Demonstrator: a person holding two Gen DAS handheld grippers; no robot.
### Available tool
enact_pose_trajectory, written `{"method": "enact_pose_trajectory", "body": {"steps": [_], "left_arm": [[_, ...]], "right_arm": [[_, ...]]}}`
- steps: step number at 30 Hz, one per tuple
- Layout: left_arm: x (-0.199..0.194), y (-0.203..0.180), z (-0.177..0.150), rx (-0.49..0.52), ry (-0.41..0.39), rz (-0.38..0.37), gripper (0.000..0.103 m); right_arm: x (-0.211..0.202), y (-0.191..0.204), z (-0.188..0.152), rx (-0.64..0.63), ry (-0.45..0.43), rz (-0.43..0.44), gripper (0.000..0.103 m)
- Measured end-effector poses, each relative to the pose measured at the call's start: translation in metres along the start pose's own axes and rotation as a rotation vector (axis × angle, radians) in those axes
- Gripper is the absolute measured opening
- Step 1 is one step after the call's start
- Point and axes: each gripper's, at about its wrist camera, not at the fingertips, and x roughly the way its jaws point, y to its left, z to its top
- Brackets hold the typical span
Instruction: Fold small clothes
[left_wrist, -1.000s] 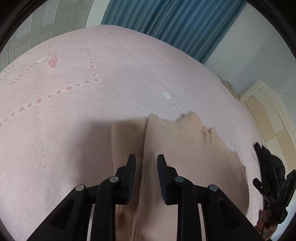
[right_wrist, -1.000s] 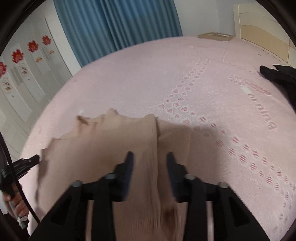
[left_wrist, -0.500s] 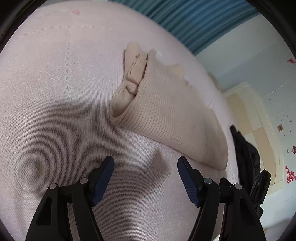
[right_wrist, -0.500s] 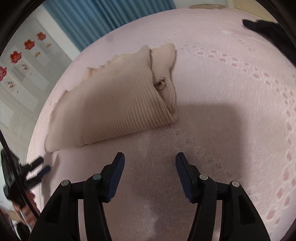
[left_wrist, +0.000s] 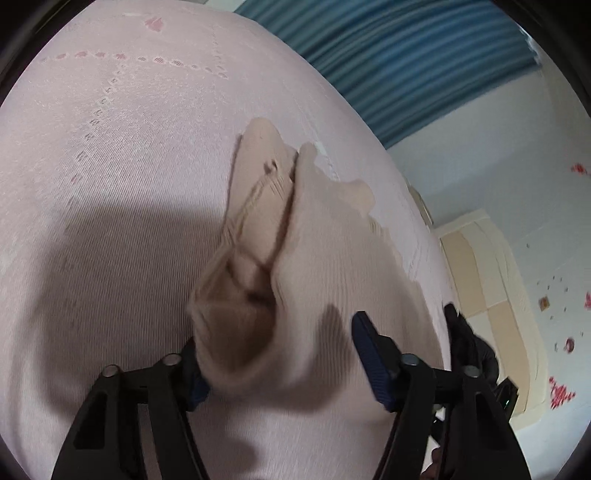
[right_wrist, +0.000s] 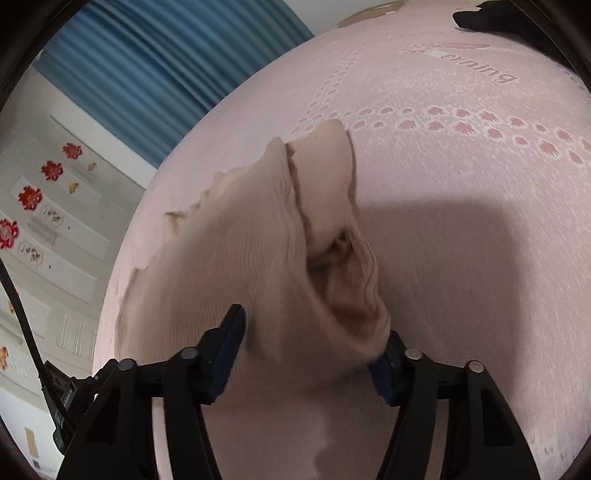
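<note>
A beige ribbed knit garment (left_wrist: 325, 258) lies folded on the pink bedspread (left_wrist: 110, 184). It also shows in the right wrist view (right_wrist: 251, 251). My left gripper (left_wrist: 280, 354) is open, its jaws wide apart around the garment's near left corner; the cloth covers part of the left finger. My right gripper (right_wrist: 310, 350) is open, its jaws wide apart around the near right corner; the cloth overlaps the right finger. Neither gripper has closed on the cloth.
A dark garment (right_wrist: 480, 18) lies at the far edge of the bed, also in the left wrist view (left_wrist: 469, 343). Blue curtains (left_wrist: 388, 55) and a wall with red flower stickers (right_wrist: 29, 195) stand beyond. The other gripper (right_wrist: 59, 398) shows at lower left.
Both grippers, open half a second ago and short of the garment, have moved forward so its near corners now sit between their jaws. One second ago both were narrowly closed over the cloth.
</note>
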Motion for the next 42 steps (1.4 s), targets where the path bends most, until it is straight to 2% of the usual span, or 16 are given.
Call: {"method": "enact_pose_trajectory", "body": {"steps": [1, 2, 3, 4, 6, 7, 10, 14, 25, 27, 28, 29, 33, 35, 38, 42], "left_arm": [[0.002, 0.002, 0.003, -0.019, 0.0, 0.004, 0.048], [0.003, 0.005, 0.005, -0.036, 0.002, 0.014, 0.031], [0.004, 0.009, 0.007, -0.056, 0.009, 0.02, 0.023], [0.003, 0.015, 0.007, -0.081, 0.022, 0.002, 0.014], [-0.005, 0.016, 0.004, -0.089, 0.009, -0.006, 0.011], [-0.01, 0.012, 0.001, -0.059, 0.001, 0.008, 0.01], [-0.028, 0.0, -0.009, 0.0, 0.002, 0.036, 0.01], [-0.053, -0.003, -0.029, 0.019, 0.017, 0.062, 0.01], [-0.14, 0.01, -0.125, 0.045, 0.072, 0.089, 0.011], [-0.146, 0.011, -0.134, 0.058, 0.081, 0.108, 0.014], [-0.147, 0.011, -0.135, 0.06, 0.094, 0.124, 0.018], [-0.149, 0.012, -0.135, 0.062, 0.105, 0.152, 0.025], [-0.162, 0.014, -0.128, 0.11, 0.077, 0.221, 0.042], [-0.17, 0.013, -0.119, 0.118, 0.042, 0.214, 0.049], [-0.17, 0.008, -0.098, 0.11, 0.025, 0.168, 0.049], [-0.148, -0.019, -0.072, 0.165, 0.005, 0.149, 0.049]], "right_arm": [[0.004, 0.001, 0.005, 0.005, 0.002, 0.0, 0.052], [0.008, 0.001, 0.009, 0.008, 0.007, -0.004, 0.039], [0.011, 0.0, 0.012, 0.009, 0.019, -0.001, 0.03], [0.016, 0.0, 0.015, 0.011, 0.052, 0.032, 0.013], [0.017, -0.004, 0.018, 0.024, 0.074, 0.057, 0.01], [0.014, -0.004, 0.019, 0.018, 0.072, 0.064, 0.009], [-0.005, 0.0, 0.018, -0.017, 0.063, 0.083, 0.008], [-0.03, 0.001, 0.003, -0.043, 0.096, 0.072, 0.008], [-0.125, -0.018, -0.077, -0.143, 0.132, 0.018, 0.009], [-0.134, -0.019, -0.087, -0.178, 0.15, 0.001, 0.012], [-0.136, -0.019, -0.089, -0.203, 0.164, -0.015, 0.021], [-0.138, -0.019, -0.092, -0.227, 0.171, -0.037, 0.025], [-0.158, -0.015, -0.094, -0.342, 0.12, -0.128, 0.027], [-0.167, -0.009, -0.088, -0.38, 0.068, -0.165, 0.031], [-0.17, 0.0, -0.071, -0.41, 0.011, -0.178, 0.035], [-0.151, 0.014, -0.047, -0.426, -0.019, -0.206, 0.034]]}}
